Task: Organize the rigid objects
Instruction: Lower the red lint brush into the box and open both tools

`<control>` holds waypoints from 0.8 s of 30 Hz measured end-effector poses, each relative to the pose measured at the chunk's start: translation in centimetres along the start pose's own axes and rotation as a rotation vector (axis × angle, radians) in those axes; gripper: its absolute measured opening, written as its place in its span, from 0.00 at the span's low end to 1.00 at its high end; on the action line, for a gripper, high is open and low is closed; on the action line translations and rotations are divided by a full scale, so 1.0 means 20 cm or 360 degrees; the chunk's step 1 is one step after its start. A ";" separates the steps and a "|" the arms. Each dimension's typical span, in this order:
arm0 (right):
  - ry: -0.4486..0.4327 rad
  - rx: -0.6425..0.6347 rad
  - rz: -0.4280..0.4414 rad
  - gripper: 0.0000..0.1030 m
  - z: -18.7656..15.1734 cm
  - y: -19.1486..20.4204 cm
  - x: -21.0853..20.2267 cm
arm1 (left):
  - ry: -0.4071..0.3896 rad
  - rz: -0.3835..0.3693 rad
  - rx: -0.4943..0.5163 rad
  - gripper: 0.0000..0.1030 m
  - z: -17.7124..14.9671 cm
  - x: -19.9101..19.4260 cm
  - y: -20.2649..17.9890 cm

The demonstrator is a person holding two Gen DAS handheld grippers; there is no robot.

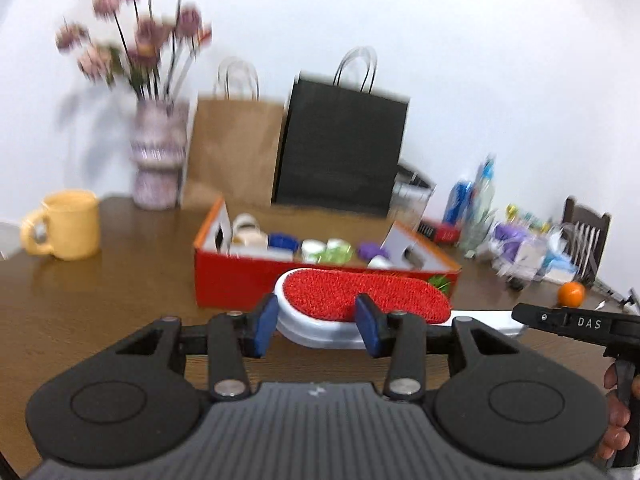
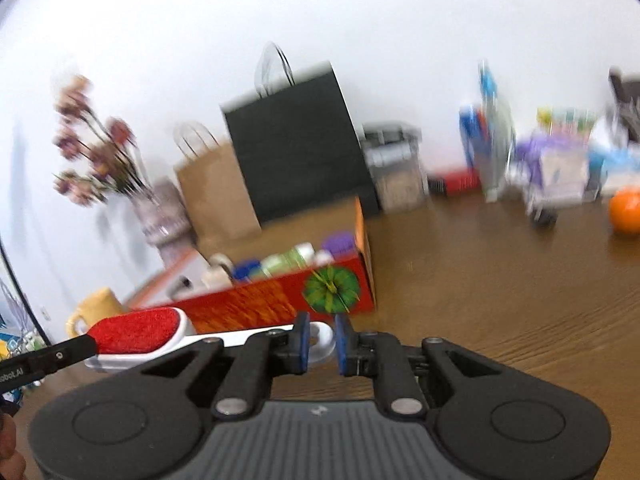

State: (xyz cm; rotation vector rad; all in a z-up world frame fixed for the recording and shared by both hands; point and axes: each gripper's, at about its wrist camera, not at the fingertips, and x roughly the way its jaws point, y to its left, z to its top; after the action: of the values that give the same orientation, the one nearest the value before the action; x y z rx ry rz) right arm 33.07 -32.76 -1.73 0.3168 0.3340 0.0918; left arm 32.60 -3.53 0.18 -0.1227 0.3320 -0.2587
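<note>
A lint brush (image 1: pixel 360 300) with a red pad and white body is held off the table in front of the red box (image 1: pixel 236 280). My left gripper (image 1: pixel 316 326) is shut on the brush's head end, one blue finger at each side. My right gripper (image 2: pixel 322 340) is shut on the brush's white handle (image 2: pixel 320 338) near its ring end; the red pad (image 2: pixel 134 330) shows at lower left there. The red box (image 2: pixel 276 300) holds several small jars and tape rolls.
A yellow mug (image 1: pixel 70 224) stands at the left. A flower vase (image 1: pixel 158 160), a brown paper bag (image 1: pixel 234 152) and a black bag (image 1: pixel 340 148) stand behind the box. Bottles and clutter (image 1: pixel 516 244) and an orange (image 2: pixel 626 210) lie to the right.
</note>
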 end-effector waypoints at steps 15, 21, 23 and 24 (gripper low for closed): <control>-0.0199 0.0074 0.0100 0.14 -0.06 0.12 -0.72 | -0.0221 0.0022 -0.0114 0.42 -0.02 -0.67 -0.11; -0.0213 0.0077 0.0091 0.14 -0.05 0.11 -0.73 | -0.0260 0.0008 -0.0093 0.42 0.01 -0.66 -0.13; -0.0211 0.0076 0.0079 0.14 -0.04 0.12 -0.70 | -0.0265 0.0012 -0.0070 0.41 0.03 -0.62 -0.14; -0.0205 0.0077 0.0072 0.14 -0.03 0.12 -0.67 | -0.0275 0.0013 -0.0054 0.42 0.05 -0.58 -0.14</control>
State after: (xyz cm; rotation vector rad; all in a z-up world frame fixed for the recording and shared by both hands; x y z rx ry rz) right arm 20.13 -32.26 2.68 0.3766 0.2014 0.1074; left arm 21.60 -2.97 5.09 -0.1761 0.1651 -0.2325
